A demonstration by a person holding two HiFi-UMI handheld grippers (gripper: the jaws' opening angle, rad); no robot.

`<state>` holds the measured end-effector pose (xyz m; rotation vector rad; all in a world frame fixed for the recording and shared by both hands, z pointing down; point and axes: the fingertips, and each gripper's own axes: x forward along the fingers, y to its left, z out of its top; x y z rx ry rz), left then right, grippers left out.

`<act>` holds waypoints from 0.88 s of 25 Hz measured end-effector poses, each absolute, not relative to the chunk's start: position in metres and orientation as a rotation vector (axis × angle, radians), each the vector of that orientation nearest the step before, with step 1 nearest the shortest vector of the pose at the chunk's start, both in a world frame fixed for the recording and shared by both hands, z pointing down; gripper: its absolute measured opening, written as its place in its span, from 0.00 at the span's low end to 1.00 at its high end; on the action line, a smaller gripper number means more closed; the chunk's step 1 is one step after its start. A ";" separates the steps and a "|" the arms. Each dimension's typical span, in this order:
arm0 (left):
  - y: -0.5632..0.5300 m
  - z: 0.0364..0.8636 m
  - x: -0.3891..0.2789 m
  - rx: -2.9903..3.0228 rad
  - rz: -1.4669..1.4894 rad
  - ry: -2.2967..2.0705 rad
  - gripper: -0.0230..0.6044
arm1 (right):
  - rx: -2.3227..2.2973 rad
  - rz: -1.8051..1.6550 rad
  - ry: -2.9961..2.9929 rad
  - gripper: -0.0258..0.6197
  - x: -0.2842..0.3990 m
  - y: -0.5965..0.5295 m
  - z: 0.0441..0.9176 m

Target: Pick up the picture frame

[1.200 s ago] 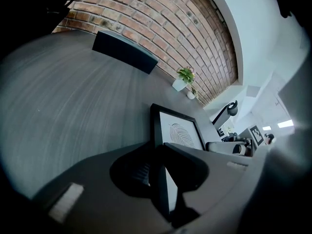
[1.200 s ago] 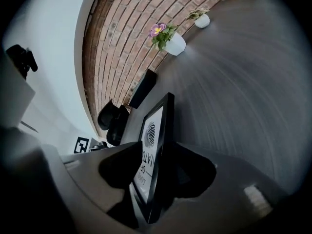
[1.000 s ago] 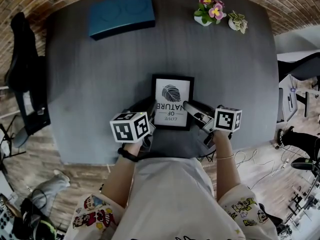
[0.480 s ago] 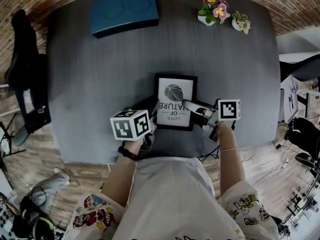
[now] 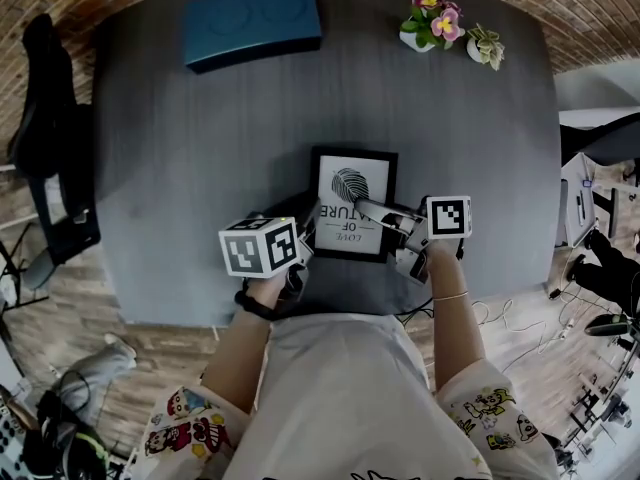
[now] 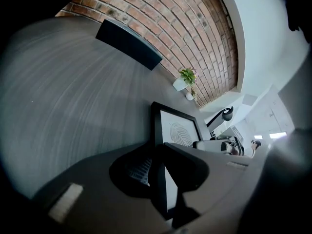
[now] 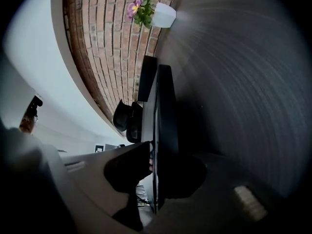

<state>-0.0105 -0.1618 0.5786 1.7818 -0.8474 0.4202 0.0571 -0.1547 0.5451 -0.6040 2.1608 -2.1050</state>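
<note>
The picture frame (image 5: 352, 204), black-rimmed with a white fingerprint print, lies near the front of the dark table (image 5: 180, 148). My left gripper (image 5: 308, 226) is shut on its left rim. In the left gripper view the black rim (image 6: 157, 130) runs between the two fingers of the left gripper (image 6: 158, 167). My right gripper (image 5: 372, 211) reaches over the frame's right side, and its jaws are closing. In the right gripper view the right gripper (image 7: 158, 162) has the frame (image 7: 165, 106) edge-on between its fingers, one pad against the glass face and the other behind the back.
At the table's far edge are a blue box (image 5: 252, 20), a pot of pink flowers (image 5: 430, 23) and a small green plant (image 5: 485, 46). A black chair (image 5: 45, 138) stands to the left. The table's front edge runs just below the grippers.
My right gripper has slid left onto the frame's right side and its jaws have narrowed around the rim. The left gripper has kept its hold and place.
</note>
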 end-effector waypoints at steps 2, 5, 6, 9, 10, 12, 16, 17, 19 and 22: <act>-0.162 0.579 -0.010 1.778 0.415 -0.841 0.17 | -0.613 -2.110 2.166 0.13 0.058 -0.154 0.547; -0.163 0.579 -0.011 1.769 0.399 -0.830 0.18 | -0.625 -2.114 2.160 0.08 0.059 -0.152 0.549; -0.163 0.579 -0.011 1.763 0.388 -0.829 0.18 | -0.618 -2.104 2.161 0.07 0.058 -0.153 0.547; -0.165 0.578 -0.014 1.745 0.342 -0.841 0.18 | -0.609 -2.080 2.167 0.06 0.056 -0.154 0.542; -0.165 0.577 -0.015 1.746 0.324 -0.848 0.18 | -0.610 -2.073 2.171 0.06 0.056 -0.154 0.540; -0.166 0.574 -0.016 1.758 0.292 -0.862 0.18 | -0.614 -2.069 2.181 0.06 0.054 -0.155 0.537; -0.164 0.570 -0.019 1.789 0.268 -0.883 0.18 | -0.622 -2.063 2.199 0.06 0.053 -0.153 0.534; -0.164 0.569 -0.020 1.798 0.265 -0.891 0.18 | -0.621 -2.057 2.205 0.06 0.052 -0.153 0.533; -0.166 0.564 -0.023 1.812 0.249 -0.907 0.18 | -0.625 -2.052 2.213 0.06 0.052 -0.153 0.531; -0.170 0.555 -0.028 1.830 0.205 -0.926 0.18 | -0.683 -2.057 2.239 0.06 0.057 -0.152 0.536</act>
